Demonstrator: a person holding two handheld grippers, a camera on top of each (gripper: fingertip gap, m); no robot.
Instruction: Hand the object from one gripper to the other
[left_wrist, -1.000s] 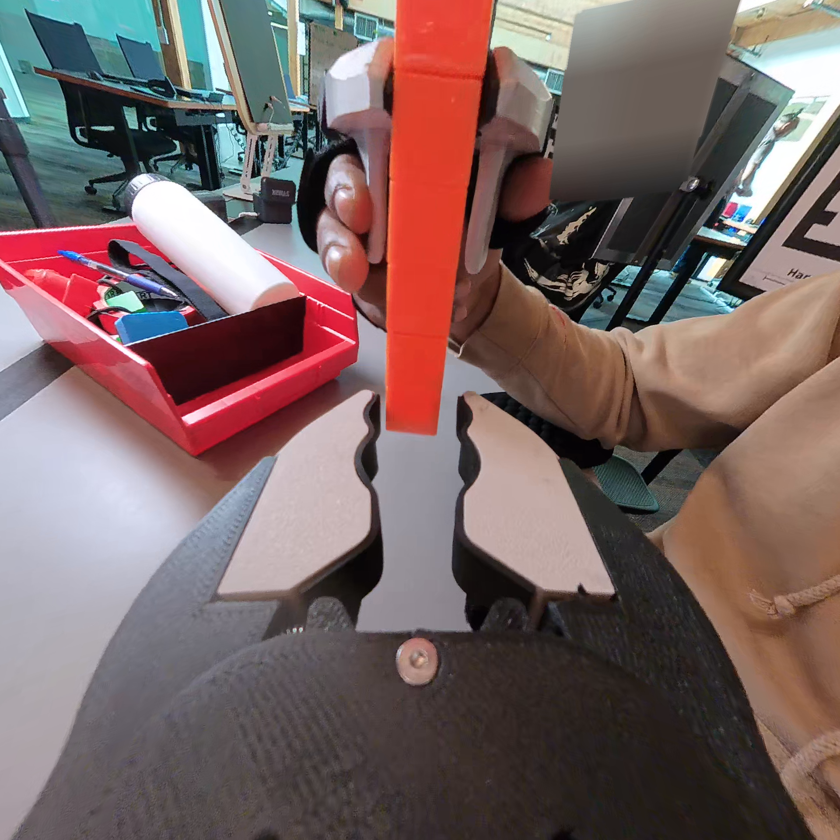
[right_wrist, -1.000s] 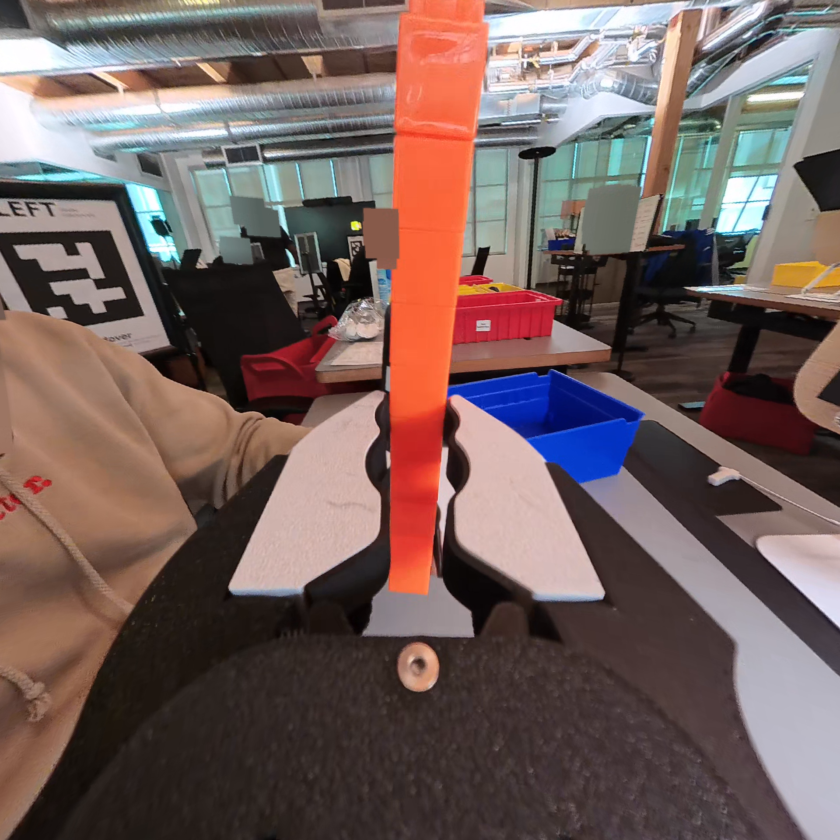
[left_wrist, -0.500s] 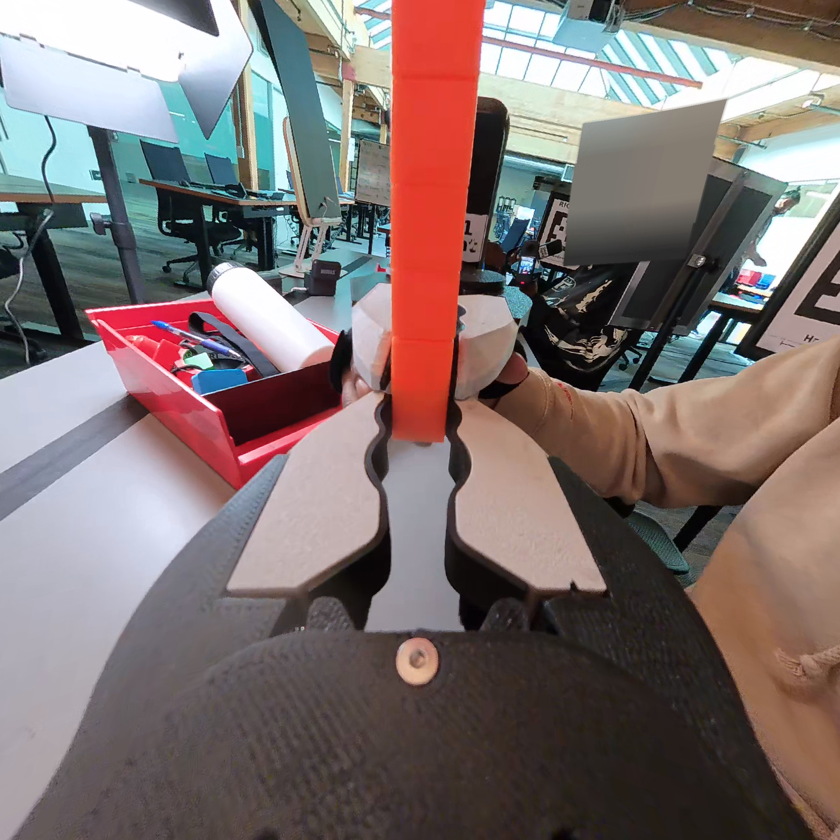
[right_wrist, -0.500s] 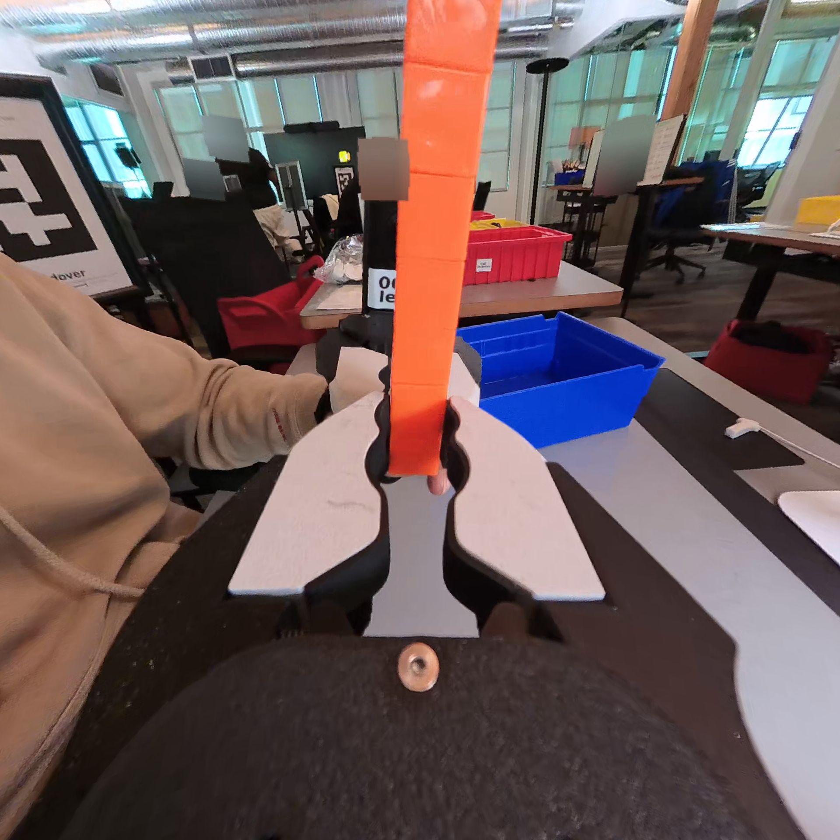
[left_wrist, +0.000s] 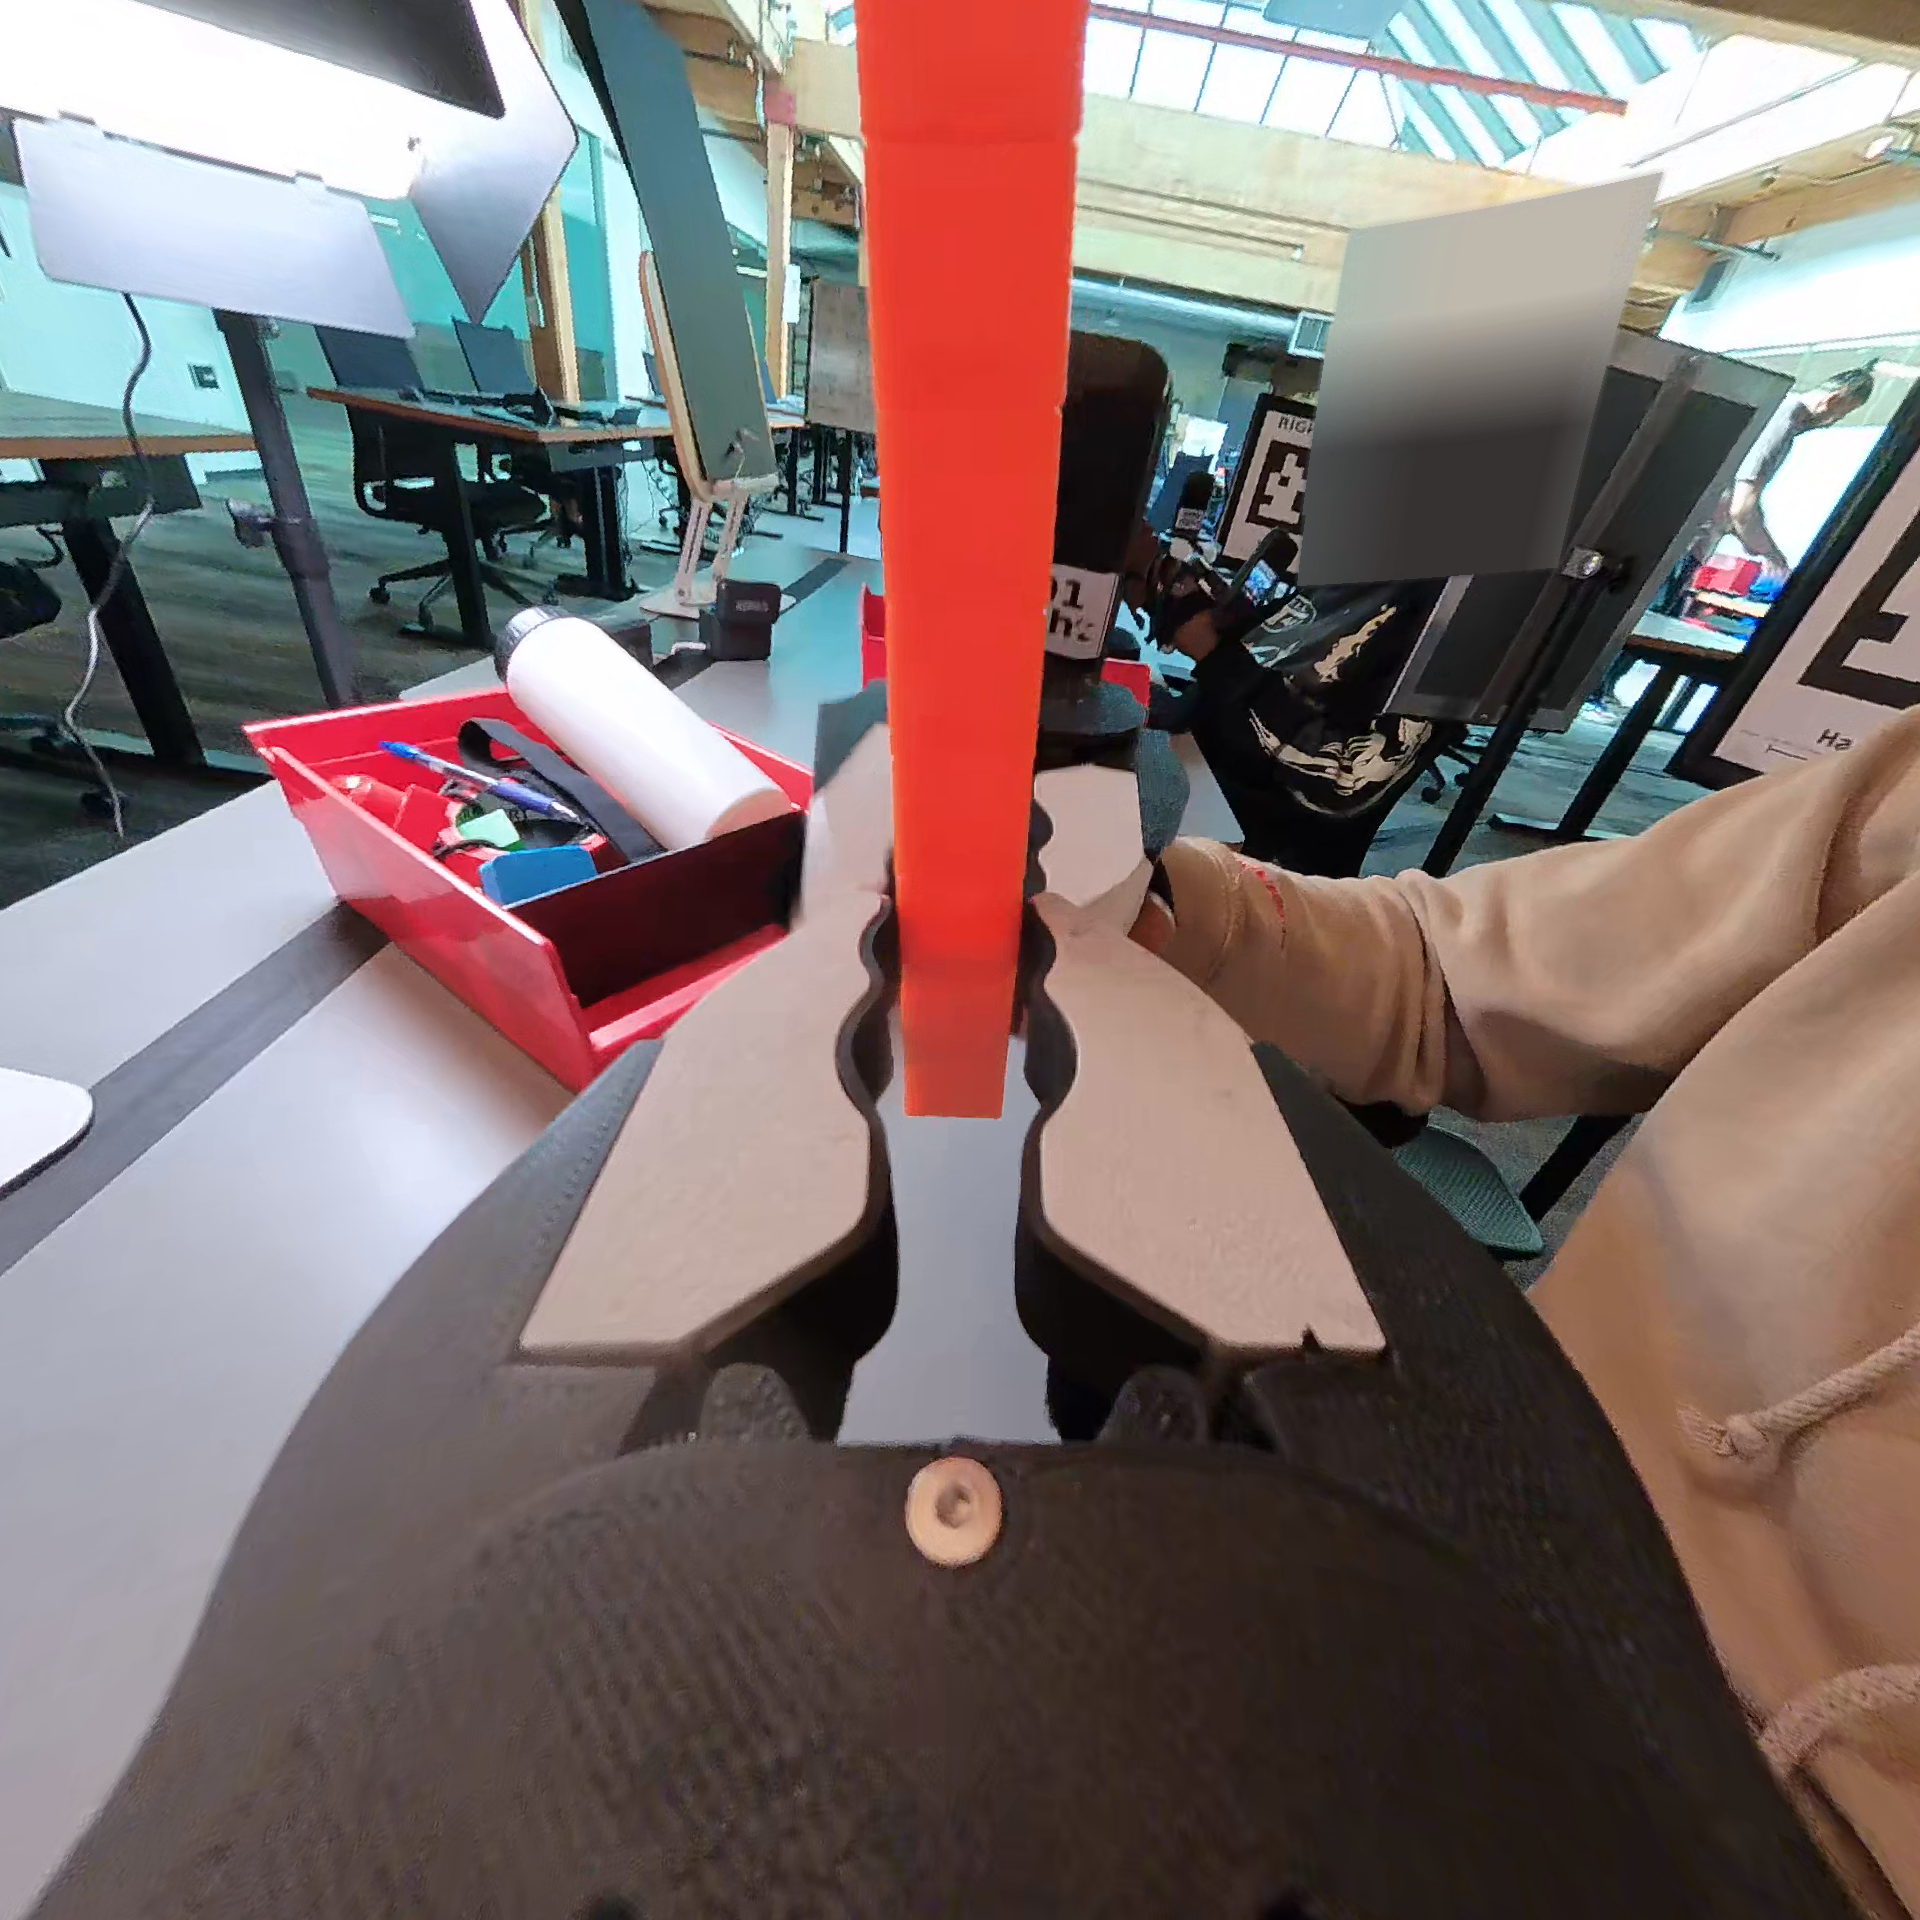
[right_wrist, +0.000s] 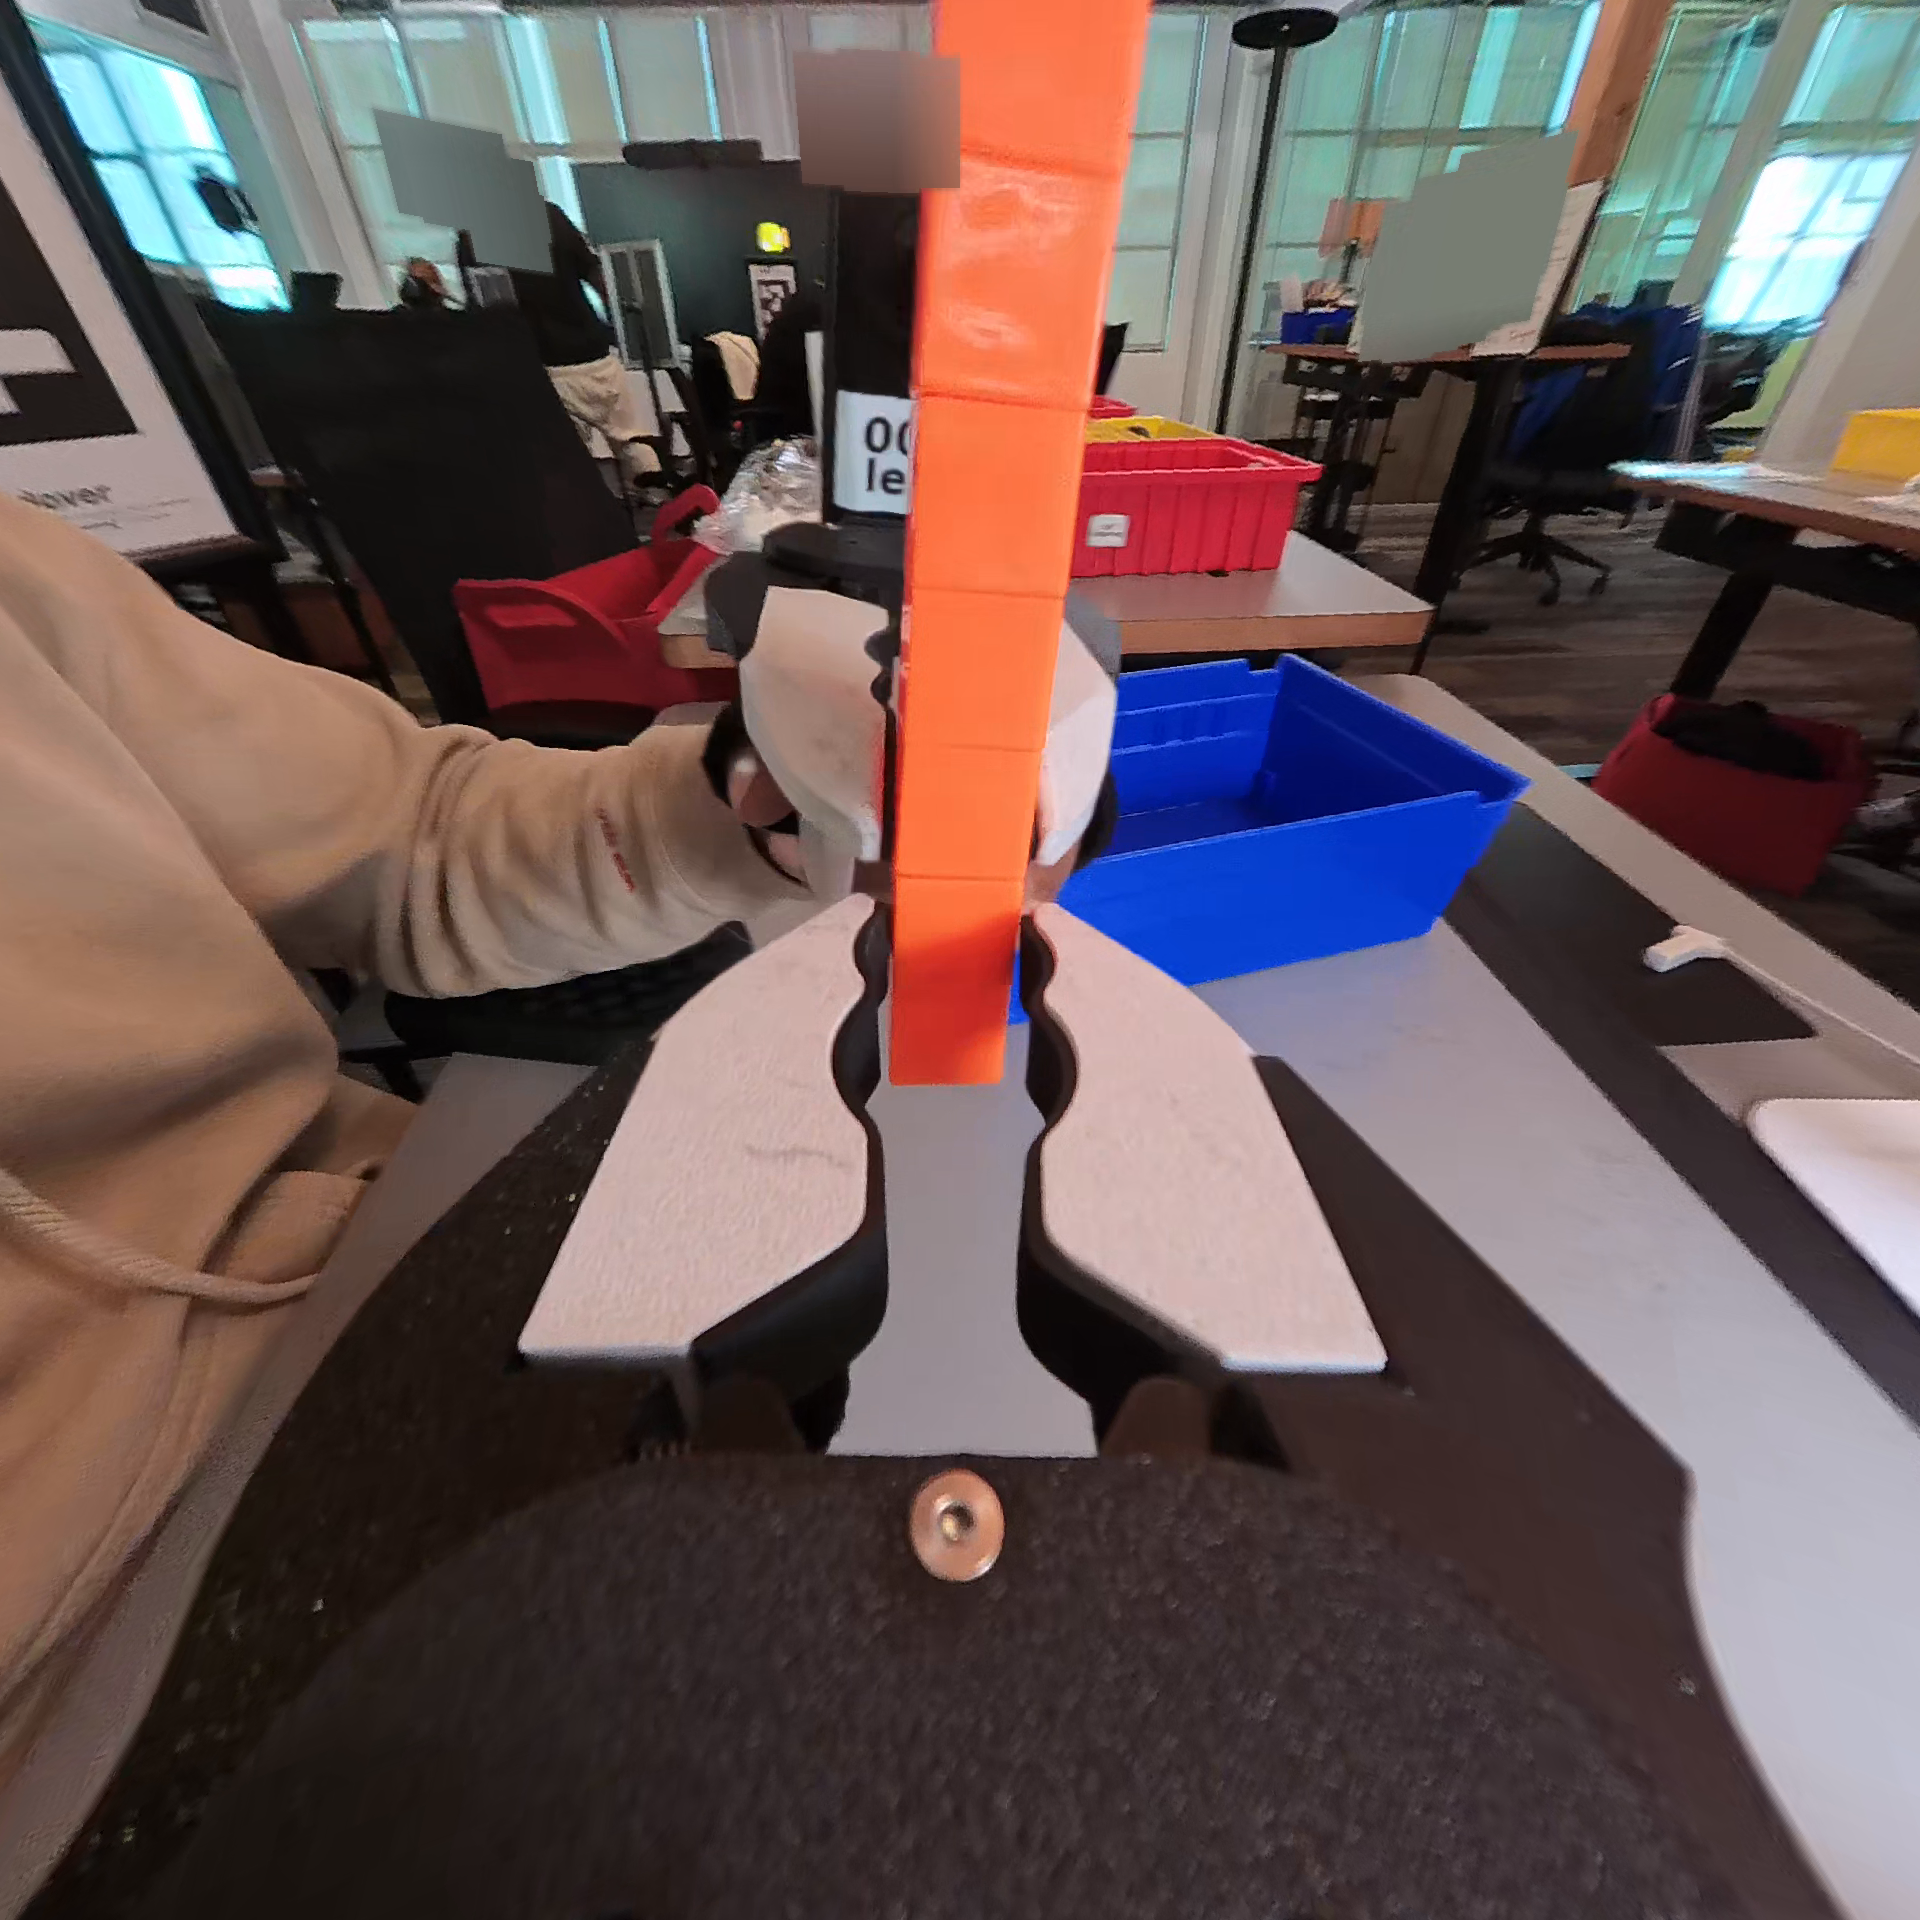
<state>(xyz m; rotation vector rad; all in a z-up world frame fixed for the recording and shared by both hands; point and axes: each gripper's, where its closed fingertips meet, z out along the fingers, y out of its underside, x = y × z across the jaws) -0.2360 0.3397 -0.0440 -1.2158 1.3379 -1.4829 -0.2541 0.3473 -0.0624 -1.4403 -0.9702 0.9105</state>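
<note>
Orange segmented bar stands upright at frame centre in both wrist views, running off top edge. Left gripper clamps narrow on bar's lower end. Right gripper likewise pinches same bar, fingertips against its sides. Both grippers meet tip to tip. Red bin with white bottle mid-left on table; blue bin mid-right.

**Plastic, Foam-Like Pads and Soft Cloth**

The orange bar looks like smooth matt plastic, seamed into segments. The left claw has rough whitish pads on grainy black printed plastic; the right claw matches. The red bin and blue bin are glossy plastic. The beige sleeve is soft cloth. The tabletop is smooth and matt.
</note>
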